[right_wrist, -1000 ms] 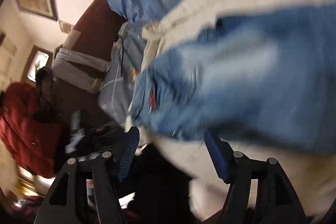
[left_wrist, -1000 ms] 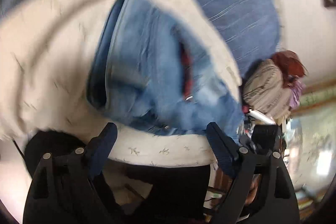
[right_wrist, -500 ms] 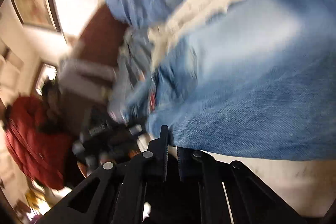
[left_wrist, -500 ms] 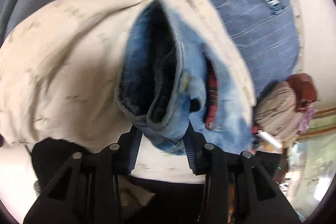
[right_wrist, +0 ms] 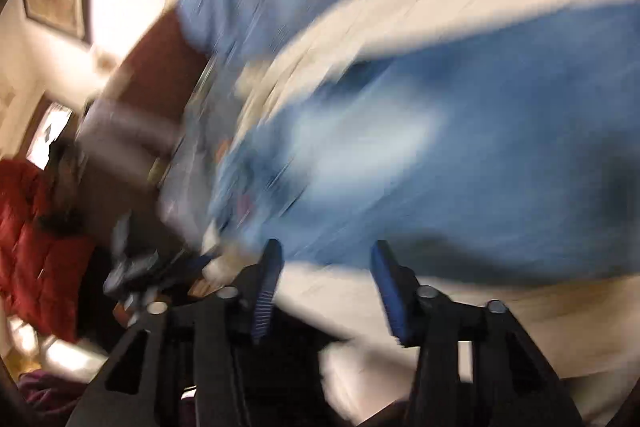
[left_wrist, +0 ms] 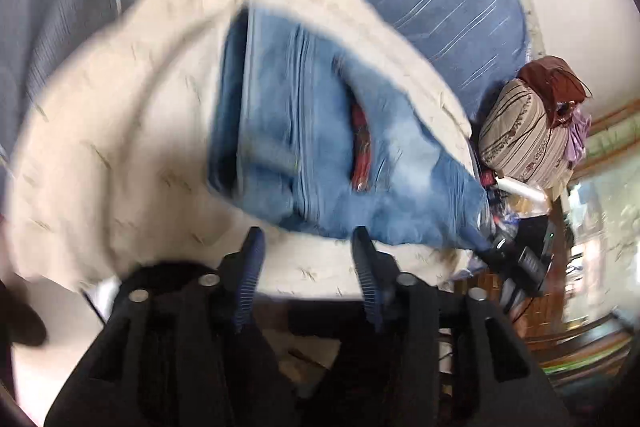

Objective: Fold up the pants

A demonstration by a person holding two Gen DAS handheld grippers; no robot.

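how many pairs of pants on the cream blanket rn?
1. The jeans lie folded on the cream blanket, just ahead of both tools; right wrist view shows the same pair, blurred. More could lie outside both views.

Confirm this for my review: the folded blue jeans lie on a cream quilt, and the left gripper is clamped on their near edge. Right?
Not quite. The left wrist view shows the left gripper short of the jeans, jaws opening with nothing between them. The jeans do lie folded on the cream quilt.
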